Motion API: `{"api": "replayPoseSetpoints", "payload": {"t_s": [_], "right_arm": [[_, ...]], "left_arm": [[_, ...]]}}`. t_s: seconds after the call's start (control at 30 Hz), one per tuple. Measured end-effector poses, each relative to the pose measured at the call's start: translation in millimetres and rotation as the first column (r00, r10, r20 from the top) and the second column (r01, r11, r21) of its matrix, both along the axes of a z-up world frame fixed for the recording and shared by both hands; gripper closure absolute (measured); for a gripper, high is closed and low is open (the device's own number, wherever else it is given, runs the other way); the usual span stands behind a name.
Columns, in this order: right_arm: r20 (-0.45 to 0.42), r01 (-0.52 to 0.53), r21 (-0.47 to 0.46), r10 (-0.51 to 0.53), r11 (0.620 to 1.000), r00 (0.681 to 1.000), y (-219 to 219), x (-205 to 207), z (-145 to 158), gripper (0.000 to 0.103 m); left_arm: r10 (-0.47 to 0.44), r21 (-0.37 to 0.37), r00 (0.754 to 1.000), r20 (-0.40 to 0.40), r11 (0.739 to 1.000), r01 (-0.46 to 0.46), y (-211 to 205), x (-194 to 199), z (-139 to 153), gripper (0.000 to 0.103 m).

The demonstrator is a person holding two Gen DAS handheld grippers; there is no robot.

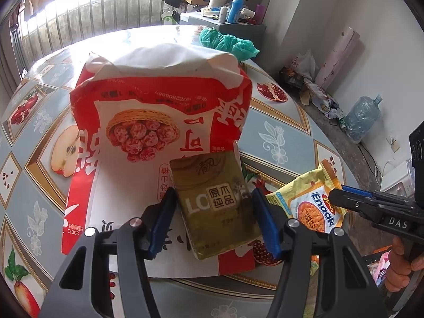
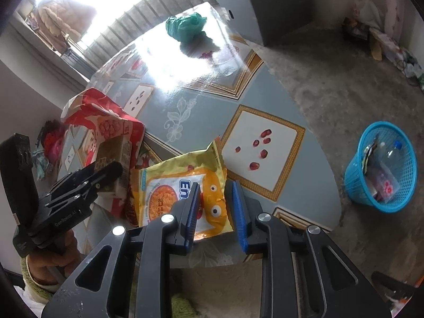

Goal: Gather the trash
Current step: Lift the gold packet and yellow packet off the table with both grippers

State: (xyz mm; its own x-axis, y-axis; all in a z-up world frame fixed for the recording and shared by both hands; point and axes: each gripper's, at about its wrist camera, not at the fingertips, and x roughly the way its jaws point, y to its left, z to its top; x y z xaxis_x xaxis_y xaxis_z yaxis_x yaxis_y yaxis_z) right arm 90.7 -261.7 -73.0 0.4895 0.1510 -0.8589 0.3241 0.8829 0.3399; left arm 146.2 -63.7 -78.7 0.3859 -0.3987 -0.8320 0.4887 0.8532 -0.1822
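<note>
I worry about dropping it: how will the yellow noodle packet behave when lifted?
The yellow noodle packet looks like thin, glossy, crinkled film, so probably floppy and somewhat slippery. It lies flat and seems empty, so likely very light.

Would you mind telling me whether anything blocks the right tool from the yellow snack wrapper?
Nothing visible does. The right tool already straddles the yellow snack wrapper at the table edge, fingers either side but apart from it. The tissue pack lies beside it, in the left tool.
</note>
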Motion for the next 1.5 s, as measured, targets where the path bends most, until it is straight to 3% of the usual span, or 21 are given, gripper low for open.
{"api": "replayPoseSetpoints", "payload": {"t_s": [0.2, 1.23, 1.5], "right_arm": [[-0.02, -0.022, -0.108, 0.02, 0.994, 1.0, 11.1, 3.3, -0.4, 0.101], [0.094, 0.047, -0.142, -0.034, 0.989, 0.995, 1.0, 3.8, 39.5, 0.102], [0.12, 0.067, -0.161, -0.048, 0.985, 0.992, -1.7, 2.2, 49.0, 0.102]], "left_arm": [[-0.002, -0.001, 1.0, 0.004, 1.0, 0.002, -0.2, 0.6, -0.5, 0.046], [0.016, -0.017, 0.99, 0.139, 1.0, -0.014, 23.4, -12.1, 40.0, 0.048], [-0.017, -0.097, 0.991, 0.136, 0.995, 0.031, 30.1, -21.9, 54.4, 0.048]]}}
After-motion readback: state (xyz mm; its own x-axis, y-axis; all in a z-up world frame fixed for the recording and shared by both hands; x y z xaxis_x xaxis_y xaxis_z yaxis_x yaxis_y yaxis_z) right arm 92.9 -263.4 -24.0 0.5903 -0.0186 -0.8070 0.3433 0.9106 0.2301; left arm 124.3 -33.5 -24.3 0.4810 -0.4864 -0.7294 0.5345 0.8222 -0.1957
